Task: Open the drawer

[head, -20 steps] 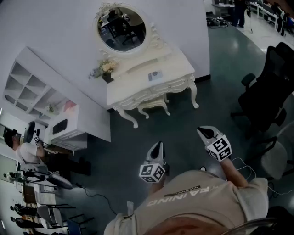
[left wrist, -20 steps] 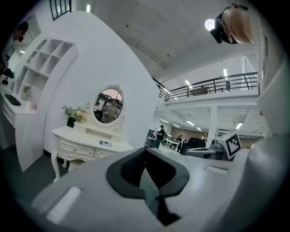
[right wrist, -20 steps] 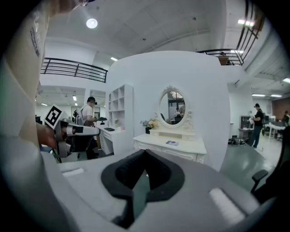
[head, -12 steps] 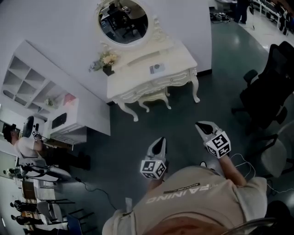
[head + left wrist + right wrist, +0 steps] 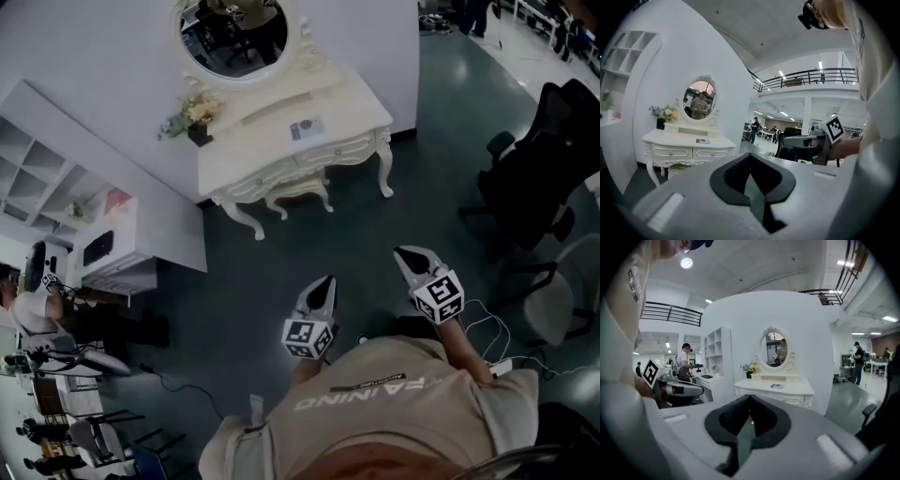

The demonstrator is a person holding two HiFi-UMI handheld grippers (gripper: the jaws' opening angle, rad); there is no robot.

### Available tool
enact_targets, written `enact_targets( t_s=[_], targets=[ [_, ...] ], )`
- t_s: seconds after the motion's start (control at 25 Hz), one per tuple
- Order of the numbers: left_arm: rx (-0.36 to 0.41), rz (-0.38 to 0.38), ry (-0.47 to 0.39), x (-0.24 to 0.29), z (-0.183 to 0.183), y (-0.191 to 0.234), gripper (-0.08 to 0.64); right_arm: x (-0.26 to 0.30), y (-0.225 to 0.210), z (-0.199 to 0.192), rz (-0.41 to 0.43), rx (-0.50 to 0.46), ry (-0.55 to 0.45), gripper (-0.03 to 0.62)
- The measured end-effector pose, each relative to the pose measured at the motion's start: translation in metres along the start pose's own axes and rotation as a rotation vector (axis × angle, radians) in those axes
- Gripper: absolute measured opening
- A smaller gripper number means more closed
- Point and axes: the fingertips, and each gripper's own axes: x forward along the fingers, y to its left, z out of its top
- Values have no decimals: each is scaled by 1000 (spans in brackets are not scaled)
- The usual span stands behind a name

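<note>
- Shirt (image 5: pixel 394 412) of the person holding the grippers fills the bottom of the head view.
- Left gripper (image 5: pixel 326 281): jaws closed tip to tip, nothing between them. Held over bare floor (image 5: pixel 281 272), nose aimed toward the vanity.
- Right gripper (image 5: pixel 401 251): jaws closed too, empty. It sits beside the left one and a bit further forward, with the same heading.
- Each gripper view shows the other gripper off to its side; they are apart, not touching.
- Cables (image 5: pixel 487 323) lie on the floor near the right gripper.
- Open floor lies between both grippers and the vanity, so both are well apart from it.
- Vanity (image 5: pixel 356 108): white, carved legs, standing against the white wall.
- Drawers (image 5: pixel 671 152): two side by side in the vanity front, each with a small knob. Both are shut, flush with the front, and no gripper is on them.
- Stool (image 5: pixel 298 190) is tucked under the vanity.
- A small flat item (image 5: pixel 307 128) lies on the top; can't tell what it is.
- Flowers (image 5: pixel 192 112) sit at the top's left end.
- Oval mirror (image 5: pixel 234 33) is on the wall behind the top.
- White shelf unit (image 5: pixel 56 178) stands left of the vanity, black chair (image 5: pixel 534 178) off to the right.
</note>
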Motion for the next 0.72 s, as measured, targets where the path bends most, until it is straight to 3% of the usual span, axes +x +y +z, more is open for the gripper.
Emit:
enact_targets(
  t_s=[0.24, 0.36, 0.52, 0.72],
  targets=[
    [17, -25, -38, 38, 21, 24, 6, 31, -24, -6, -7, 1, 51, 3],
    [41, -5, -26, 61, 32, 42, 6, 60, -42, 4, 22, 19, 24, 3],
    [35, 62, 0, 97, 47, 68, 6, 110, -71, 15, 96, 27, 1, 3],
    [65, 87, 22, 161, 65, 73, 6, 156, -116, 18, 211, -31, 1, 3]
  ],
)
